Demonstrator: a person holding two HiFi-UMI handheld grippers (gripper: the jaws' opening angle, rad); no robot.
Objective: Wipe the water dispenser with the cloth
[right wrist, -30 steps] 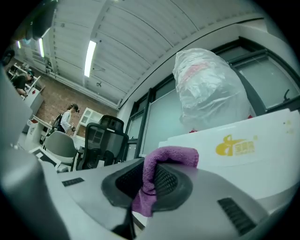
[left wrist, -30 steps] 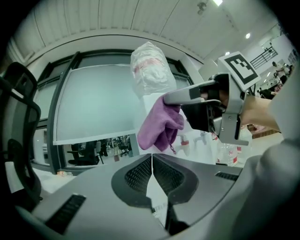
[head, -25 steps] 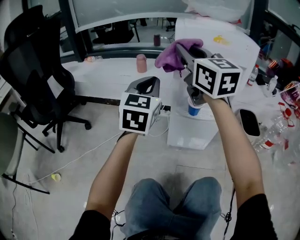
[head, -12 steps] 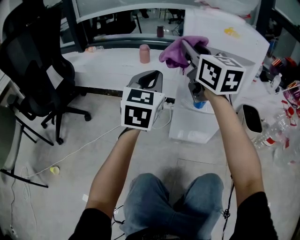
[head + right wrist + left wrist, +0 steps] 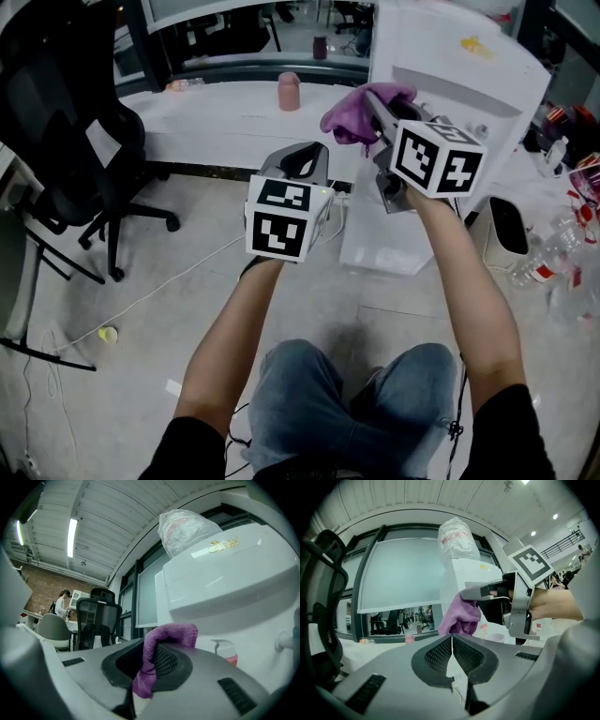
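Over the last second the right gripper [image 5: 373, 101] is edging forward and a little upward, carrying the purple terry cloth [image 5: 359, 114] closer to the white plastic water dispenser [image 5: 450, 66]. The blue cup that was showing below this gripper a second ago is now lying hidden under it. The left gripper [image 5: 302, 161] is keeping roughly the same place, down and to the left of its partner. In the right gripper view the jaws are clamping a fold of the cloth [image 5: 165, 638] between their ribbed pads, its free end hanging down past the tips. The dispenser's overhanging front panel [image 5: 225, 573] is looming just ahead of and above those jaws. I judge the wipe to be about to begin rather than under way, since no view is showing the cloth actually touching the white surface. The left gripper [image 5: 452, 645] is sitting closed with its pads meeting tip to tip and nothing between them, pointing towards the cloth [image 5: 461, 616] and the dispenser beyond. As for writing, a small gold script logo [image 5: 224, 543] is sitting on the dispenser's top panel, too small to read. A crumpled clear plastic wrap with a reddish band [image 5: 185, 527] is covering whatever stands on top — no lettering legible there either.
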